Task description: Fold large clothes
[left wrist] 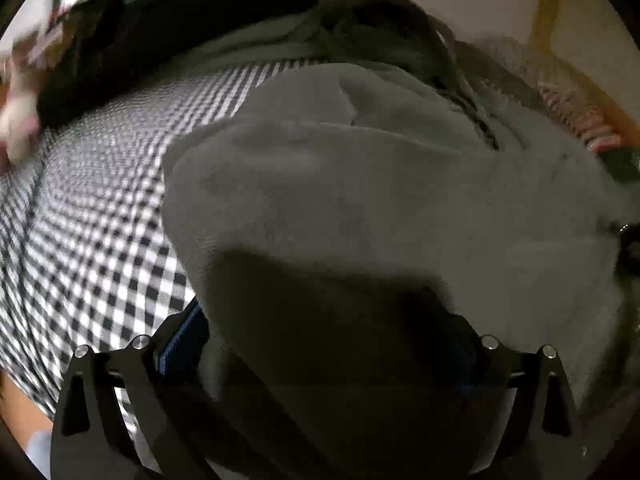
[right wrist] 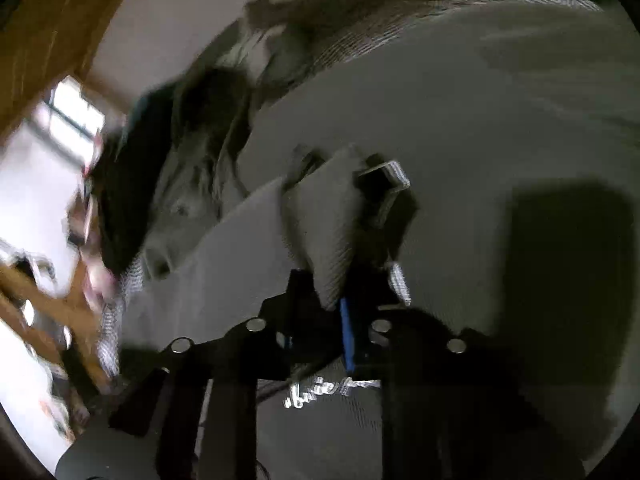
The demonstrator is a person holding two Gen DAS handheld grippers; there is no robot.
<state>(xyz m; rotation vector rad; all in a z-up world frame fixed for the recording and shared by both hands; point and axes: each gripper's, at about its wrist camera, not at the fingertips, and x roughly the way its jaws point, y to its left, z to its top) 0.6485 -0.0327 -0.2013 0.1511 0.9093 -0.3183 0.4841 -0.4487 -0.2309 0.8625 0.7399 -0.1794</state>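
Observation:
A large grey fleece garment (left wrist: 360, 184) lies over a black-and-white checked cloth (left wrist: 100, 208). In the left wrist view the garment drapes over my left gripper (left wrist: 320, 332) and hides its fingertips; the jaws stand wide apart. In the right wrist view the same grey garment (right wrist: 460, 120) fills the frame. My right gripper (right wrist: 340, 300) is shut on a bunched fold of the grey garment (right wrist: 328, 216), close by a ribbed hem (right wrist: 390, 176).
A pile of dark and grey clothes (left wrist: 180, 20) lies at the far side, also in the right wrist view (right wrist: 132, 184). A striped fabric (left wrist: 576, 116) lies at the right. A wooden frame (right wrist: 52, 12) and a bright window (right wrist: 76, 108) are at the left.

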